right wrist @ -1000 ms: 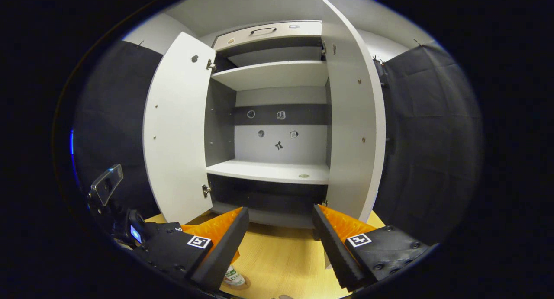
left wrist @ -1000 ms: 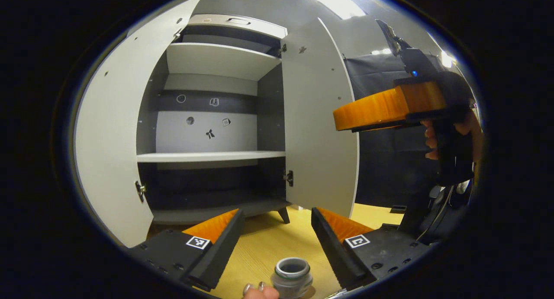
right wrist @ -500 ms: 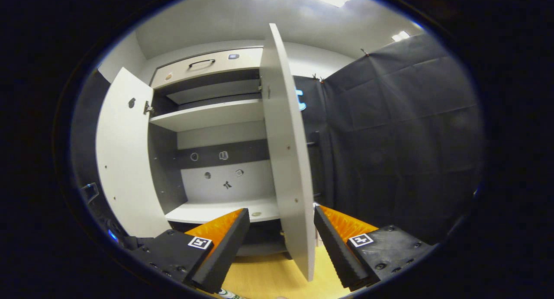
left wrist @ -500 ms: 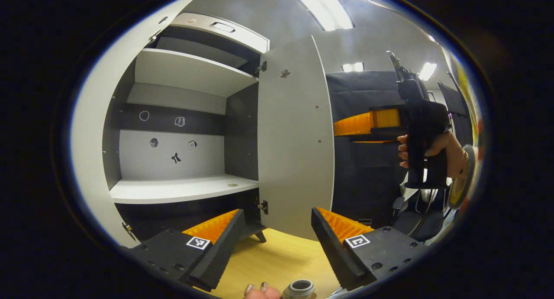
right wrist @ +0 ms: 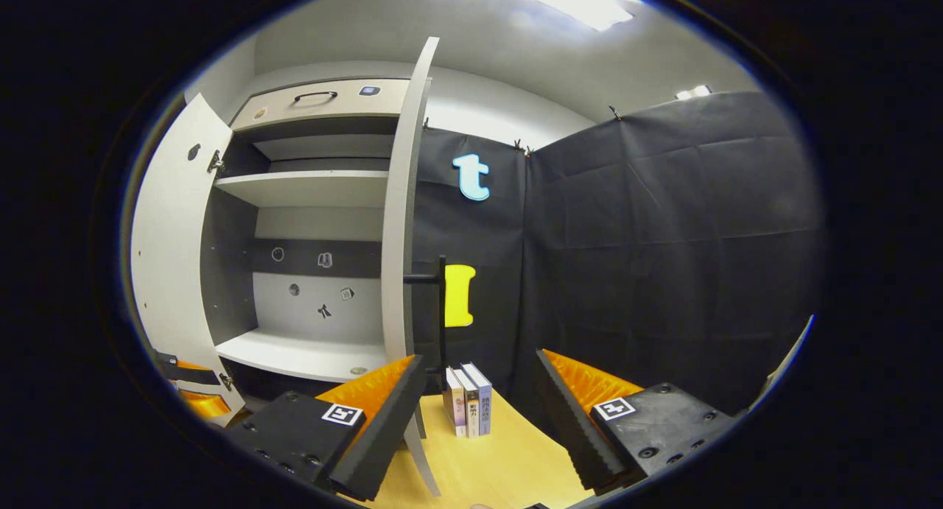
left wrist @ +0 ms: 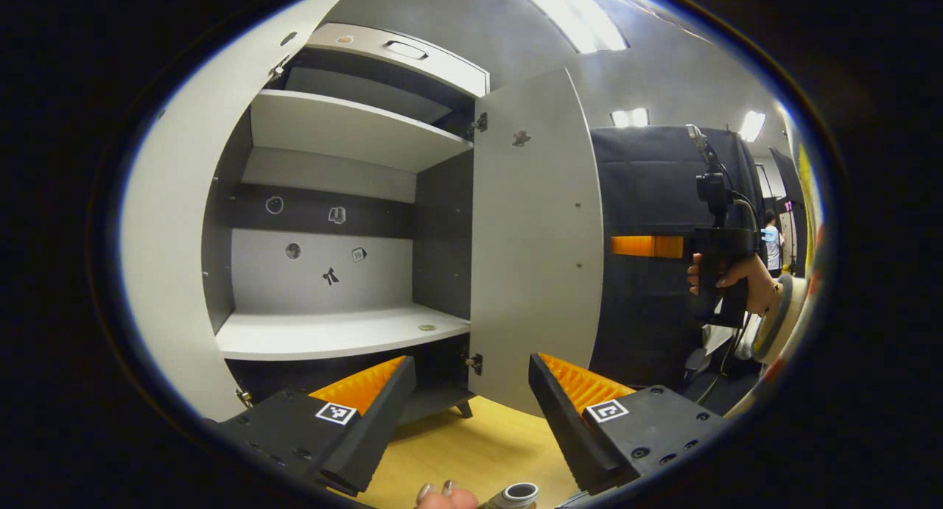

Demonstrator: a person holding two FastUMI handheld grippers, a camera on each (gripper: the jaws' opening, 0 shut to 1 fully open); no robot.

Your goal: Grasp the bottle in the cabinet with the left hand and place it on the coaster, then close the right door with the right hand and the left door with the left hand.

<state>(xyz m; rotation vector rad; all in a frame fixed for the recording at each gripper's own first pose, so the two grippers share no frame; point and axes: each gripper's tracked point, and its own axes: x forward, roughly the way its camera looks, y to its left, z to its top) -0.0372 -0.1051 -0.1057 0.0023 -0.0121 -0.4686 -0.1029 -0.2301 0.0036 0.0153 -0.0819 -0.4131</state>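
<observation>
Bottle (left wrist: 513, 496) is out of the cabinet (left wrist: 346, 126) already; only its open mouth shows at the bottom edge of the left gripper view, on the bench (left wrist: 471, 450), w/ fingertips (left wrist: 435, 493) of a hand just beside it. Coaster can't be made out under it, so whether it sits on one is unclear. Judged step in hand: closing the right door (left wrist: 534, 236).

Landmark = right door. It stands swung well out from the cabinet front, long axis upright, hinges on its cabinet side. In the right gripper view the door (right wrist: 401, 222) shows nearly edge-on, w/ its dark bar handle (right wrist: 440, 303) on the outer face, pointing toward the booth wall.

Right gripper (right wrist: 475, 428): fingers apart, nothing between them, aimed past the door's free edge at its outer side; the free edge sits by the inner finger. In the left gripper view the same right gripper (left wrist: 648, 246) hangs on the door's outer side, near mid-height, close to but not clearly touching the panel. So the right gripper is the nearer one and on the correct face: a push toward the cabinet should swing the door shut.

Left gripper (left wrist: 471, 424): fingers apart, empty, low in front of the door's inner face. Left door (left wrist: 158, 258) is also open, on the far side of the cabinet from the right door.

Risk: left gripper may sit in the door's swing path.
</observation>
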